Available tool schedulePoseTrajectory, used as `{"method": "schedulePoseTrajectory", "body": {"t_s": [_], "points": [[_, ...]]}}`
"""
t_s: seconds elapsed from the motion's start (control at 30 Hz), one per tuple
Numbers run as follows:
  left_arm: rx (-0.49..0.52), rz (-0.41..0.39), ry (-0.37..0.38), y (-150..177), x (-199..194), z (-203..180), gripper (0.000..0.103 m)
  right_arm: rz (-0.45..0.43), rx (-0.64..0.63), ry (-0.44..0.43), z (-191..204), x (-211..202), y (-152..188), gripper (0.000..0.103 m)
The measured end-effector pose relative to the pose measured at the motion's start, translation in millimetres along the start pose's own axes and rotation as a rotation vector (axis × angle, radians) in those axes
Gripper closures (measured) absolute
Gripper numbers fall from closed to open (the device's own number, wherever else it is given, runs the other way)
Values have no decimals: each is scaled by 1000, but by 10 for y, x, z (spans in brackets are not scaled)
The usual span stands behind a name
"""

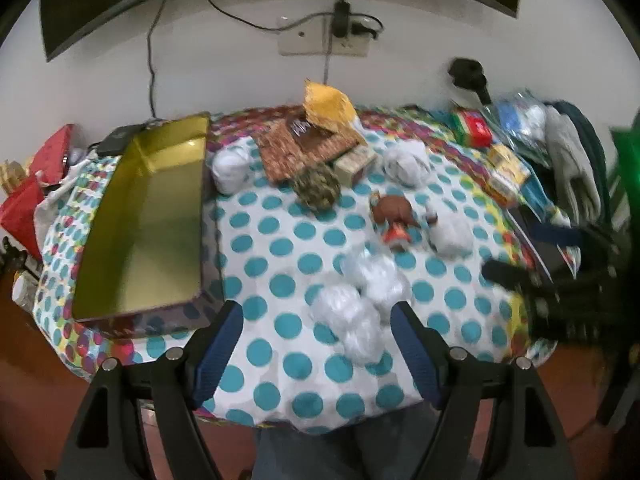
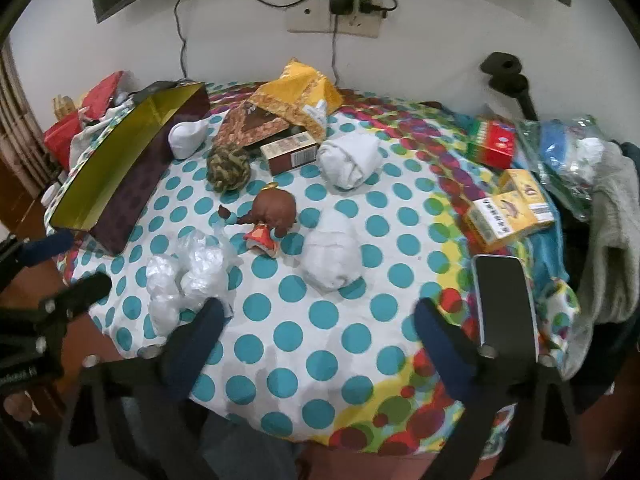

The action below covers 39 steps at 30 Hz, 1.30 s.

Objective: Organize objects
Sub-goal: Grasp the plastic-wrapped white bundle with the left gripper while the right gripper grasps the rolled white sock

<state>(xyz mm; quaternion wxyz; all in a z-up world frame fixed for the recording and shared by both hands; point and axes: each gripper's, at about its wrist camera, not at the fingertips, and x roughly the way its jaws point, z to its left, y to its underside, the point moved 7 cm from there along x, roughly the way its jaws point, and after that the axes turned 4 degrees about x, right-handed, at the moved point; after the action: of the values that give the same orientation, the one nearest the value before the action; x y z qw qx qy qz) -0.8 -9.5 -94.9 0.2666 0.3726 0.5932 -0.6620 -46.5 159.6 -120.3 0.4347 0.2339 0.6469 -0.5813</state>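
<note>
Where the polka-dot cloth covers the surface (image 2: 320, 320), scattered: crumpled clear plastic bags (image 2: 188, 280) at lower left of the right wrist view, just ahead of the left tongs (image 1: 318, 320) in the left wrist view, lying between their blue pads. Beside them, toward centre frame, a brown figurine with a red base (image 2: 272, 216), tipped over, and a white rolled cloth bundle (image 2: 332, 256) just right of it. Farther up, a second white bundle (image 2: 348, 160), a small brown carton (image 2: 290, 154), an olive braided rope ball (image 2: 228, 168) and a torn yellow foil packet (image 2: 296, 96). At upper left, an open rectangular tin with a gold interior (image 1: 148, 224), holding nothing visible. At right, yellow boxes (image 2: 508, 212) and a black phone (image 2: 504, 296). Both tongs spread wide and gripping nothing; right tongs (image 2: 320, 320) hovering over bare cloth.
</note>
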Motion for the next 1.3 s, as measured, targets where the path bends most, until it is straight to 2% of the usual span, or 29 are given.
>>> {"method": "schedulePoseTrajectory", "body": {"t_s": [0.07,0.27,0.43,0.53,0.7,0.77,0.87,1.13,1.27,1.3], "points": [[25,15,13,82,51,-55,25,22,-8,-23,0,103,6,33],[52,45,34,154,225,-140,25,64,15,-48,-51,414,3,36],[30,77,40,185,387,-118,25,75,18,-52,-77,593,-36,37],[12,102,44,205,484,-90,25,83,19,-56,-78,695,-67,45],[12,125,59,234,547,-80,25,78,12,-32,-85,809,-119,49],[5,128,65,236,554,-76,25,66,13,-17,-98,824,-144,62],[-3,137,78,245,589,-92,25,61,12,-30,-94,827,-165,67],[-30,147,54,252,711,-115,25,47,42,-56,-132,824,-162,69],[-80,130,56,229,762,-54,25,40,54,-74,-144,813,-151,70],[-90,130,67,223,776,-47,29,39,54,-76,-147,811,-150,70]]}}
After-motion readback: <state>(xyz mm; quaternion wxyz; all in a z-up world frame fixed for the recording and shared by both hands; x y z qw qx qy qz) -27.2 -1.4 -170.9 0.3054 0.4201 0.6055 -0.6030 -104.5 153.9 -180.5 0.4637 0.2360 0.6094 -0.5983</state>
